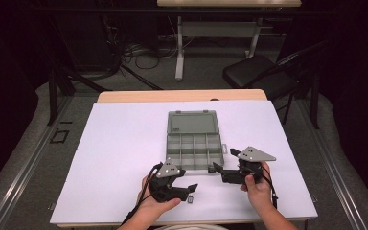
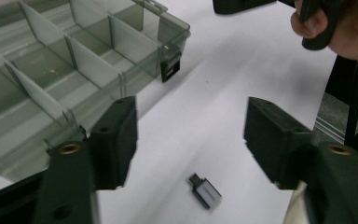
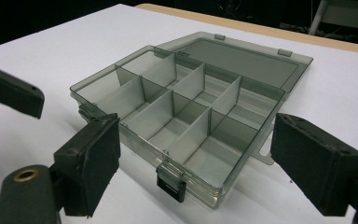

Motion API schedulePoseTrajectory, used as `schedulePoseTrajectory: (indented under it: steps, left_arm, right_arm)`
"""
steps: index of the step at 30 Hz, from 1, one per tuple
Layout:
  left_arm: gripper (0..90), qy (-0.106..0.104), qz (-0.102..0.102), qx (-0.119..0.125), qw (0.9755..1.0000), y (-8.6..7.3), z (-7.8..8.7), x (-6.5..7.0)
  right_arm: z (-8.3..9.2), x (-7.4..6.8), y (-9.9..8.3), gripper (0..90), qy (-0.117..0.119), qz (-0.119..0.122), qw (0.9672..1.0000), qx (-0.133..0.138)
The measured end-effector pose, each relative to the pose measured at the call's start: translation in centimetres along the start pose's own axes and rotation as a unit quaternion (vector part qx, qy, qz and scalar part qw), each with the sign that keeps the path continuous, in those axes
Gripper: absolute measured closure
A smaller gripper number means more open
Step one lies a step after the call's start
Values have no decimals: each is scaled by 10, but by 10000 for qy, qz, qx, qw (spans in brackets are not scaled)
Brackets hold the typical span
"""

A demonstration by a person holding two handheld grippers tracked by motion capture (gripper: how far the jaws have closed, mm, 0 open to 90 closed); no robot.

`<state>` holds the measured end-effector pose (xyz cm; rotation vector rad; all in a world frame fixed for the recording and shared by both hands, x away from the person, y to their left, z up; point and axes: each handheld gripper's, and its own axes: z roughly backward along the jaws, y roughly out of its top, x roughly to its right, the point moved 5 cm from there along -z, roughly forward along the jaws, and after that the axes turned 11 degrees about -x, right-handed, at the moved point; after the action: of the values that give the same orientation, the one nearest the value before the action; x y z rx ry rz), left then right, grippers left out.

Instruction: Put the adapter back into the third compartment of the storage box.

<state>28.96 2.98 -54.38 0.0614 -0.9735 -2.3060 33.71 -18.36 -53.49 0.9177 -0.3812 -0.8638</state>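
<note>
Organizer box (image 1: 193,143) is seen open on the white table (image 1: 115,158), lid laid back, compartments bare. Small adapter (image 2: 205,191) lies on the table beside it, between the spread, untouching left gripper (image 2: 191,140) jaws. Right gripper (image 3: 196,163) jaws are held apart before the box.

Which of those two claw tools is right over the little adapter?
The left gripper: its open jaws straddle the small grey adapter lying on the table. The right gripper faces the open box instead.
</note>
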Motion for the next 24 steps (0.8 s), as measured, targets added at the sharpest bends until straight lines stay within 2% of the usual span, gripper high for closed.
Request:
schedulePoseTrajectory:
  steps: [3,4,7,8,9,11,12,15,16,17,21,22,24]
  left_arm:
    - [417,80,-59,-93,9999,-8,-1,5]
    - [455,51,-143,-107,9998,-13,-4,8]
    - [496,64,-187,-142,9997,-18,-8,9]
    - [496,52,-163,-292,9994,-22,-13,9]
    - [498,52,-163,-292,9994,-22,-13,9]
    - [511,101,-74,-439,9990,-27,-18,9]
    - [512,83,5,-454,9989,-28,-19,10]
    - [512,130,52,-457,9989,-30,-22,10]
    - [543,139,78,-462,9988,-31,-23,9]
    - [556,47,187,-496,9986,-33,-26,11]
    - [617,100,165,-545,9983,-35,-31,13]
    - [624,149,108,-617,9979,-36,-32,15]
    - [630,152,127,-617,9979,-36,-34,16]
  right_arm:
    - [1,0,0,159,5,6,10000,-1]
    - [2,1,0,159,-11,-3,10000,17]
    - [1,1,1,159,-21,14,10000,33]
    - [0,1,1,160,-34,22,10000,34]
    - [0,1,1,160,-34,22,10000,34]
    - [-1,0,0,161,-30,37,10000,1]
    - [-2,0,0,161,-39,52,10000,-8]
    - [-3,0,-1,161,-33,78,10000,-45]
    - [-4,0,-2,161,-21,86,9999,-83]
    - [-5,-1,-3,161,-4,73,9999,-81]
    - [-7,-1,-4,162,46,58,9999,-128]
    - [-7,0,-4,162,45,81,9999,-119]
    - [-6,0,-4,162,41,70,9999,-113]
